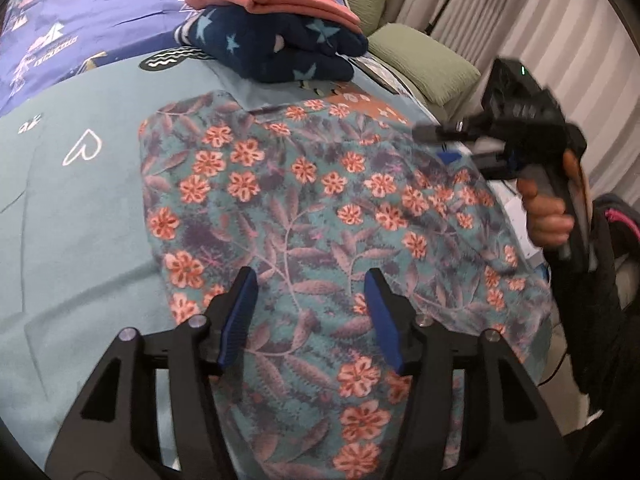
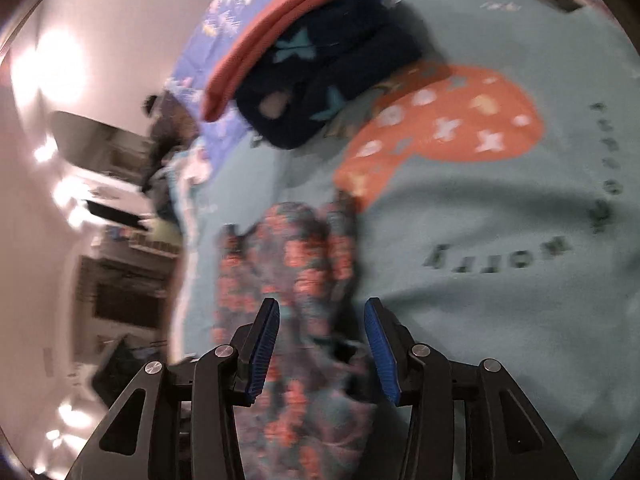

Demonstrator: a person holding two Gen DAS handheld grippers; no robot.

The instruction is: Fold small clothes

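A floral garment (image 1: 320, 200) with orange flowers on teal lies spread flat on the bed. My left gripper (image 1: 311, 274) hovers over its near part, open, its blue pads apart and clear of the cloth. My right gripper (image 1: 438, 146), held by a hand (image 1: 548, 216), is over the garment's far right edge with its jaws apart and nothing between them. In the blurred right wrist view the right gripper (image 2: 323, 302) stands open over a bunched strip of the floral garment (image 2: 288, 264).
A folded pink garment (image 1: 272, 0) rests on a folded navy star-print garment (image 1: 280, 48) at the far side of the teal bedspread (image 1: 80, 200). Green pillows (image 1: 424, 60) and a curtain lie to the right. An orange print (image 2: 440, 120) marks the bedspread.
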